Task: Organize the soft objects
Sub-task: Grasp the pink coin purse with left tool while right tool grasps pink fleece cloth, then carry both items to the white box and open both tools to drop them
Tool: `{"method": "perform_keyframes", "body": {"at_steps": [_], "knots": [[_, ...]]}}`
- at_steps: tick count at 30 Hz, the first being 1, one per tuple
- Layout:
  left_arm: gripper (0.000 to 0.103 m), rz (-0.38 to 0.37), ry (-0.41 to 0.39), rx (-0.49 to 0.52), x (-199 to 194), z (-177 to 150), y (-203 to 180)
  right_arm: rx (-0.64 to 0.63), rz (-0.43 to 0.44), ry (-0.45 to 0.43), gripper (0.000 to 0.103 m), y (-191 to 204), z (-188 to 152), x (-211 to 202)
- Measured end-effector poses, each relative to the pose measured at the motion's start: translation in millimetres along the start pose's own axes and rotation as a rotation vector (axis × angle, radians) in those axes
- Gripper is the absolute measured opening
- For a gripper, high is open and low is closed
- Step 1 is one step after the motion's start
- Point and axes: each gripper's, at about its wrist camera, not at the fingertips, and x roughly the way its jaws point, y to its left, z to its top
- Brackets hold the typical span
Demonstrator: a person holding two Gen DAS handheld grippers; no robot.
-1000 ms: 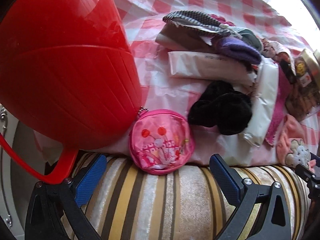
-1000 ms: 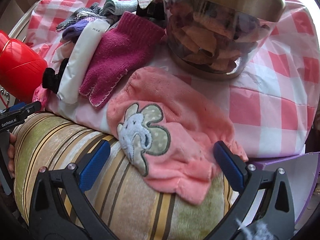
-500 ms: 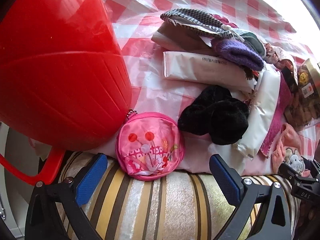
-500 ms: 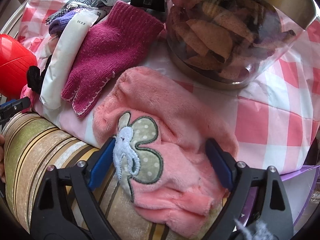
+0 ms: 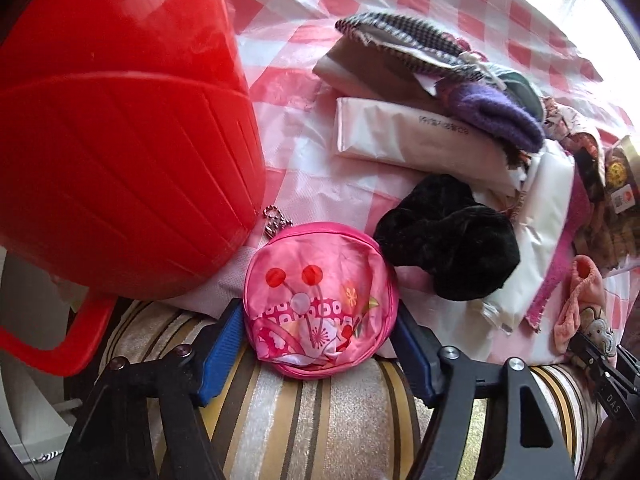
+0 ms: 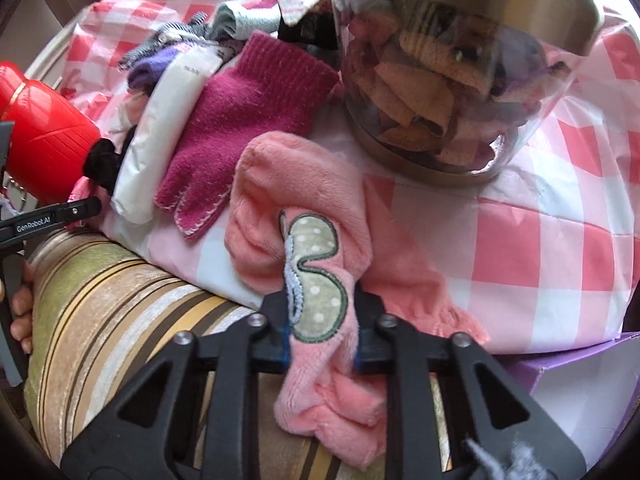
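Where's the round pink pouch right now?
Left wrist view, bottom centre: round pink pouch on the table edge, between red bucket and black scrunchie.

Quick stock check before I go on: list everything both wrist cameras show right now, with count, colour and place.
round pouch: 1, pink, table edge, between the closing left jaws
fleece cloth: 1, salmon pink with elephant patch, table edge, bunched in the right jaws
basket: 1, red, left of the pouch
black fuzzy item: 1, black, right of the pouch
glove: 1, magenta, beside the jar
white packets: 2 visible, white, in the pile
purple knit: 1, purple, on the pile
checked fabric: 1, black and white, top of the pile
jar: 1, clear with gold lid, behind the cloth
tablecloth: 1, red-and-white check
striped cushion: 1, gold and brown, under the table edge
left gripper: 1, black with blue pads
right gripper: 1, black, closing on the cloth
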Motion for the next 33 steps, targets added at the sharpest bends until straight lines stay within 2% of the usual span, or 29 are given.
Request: {"method": "perform_keyframes", "body": {"at_steps": [10, 18, 25, 33], "knots": [[0.071, -0.033, -0.102, -0.010, -49.0, -25.5, 5.0, 0.007, 0.029, -0.083, 0.019, -2.3, -17.4, -38.9], [0.071, -0.073, -0.164, 0.033, -66.4, -46.7, -11.8, 0.031, 0.053, -0.131, 0.019, -7.2, -32.9, -66.8], [0.071, -0.154, -0.220, 0.163, -90.0, -66.0, -59.3, 0.083, 0.036, -0.182, 0.019, -22.6, -47.3, -89.6], [0.071, -0.300, -0.232, 0.382, -107.2, -96.3, -144.8, 0.206, -0.063, -0.209, 0.019, -77.8, -86.6, -122.9]]}}
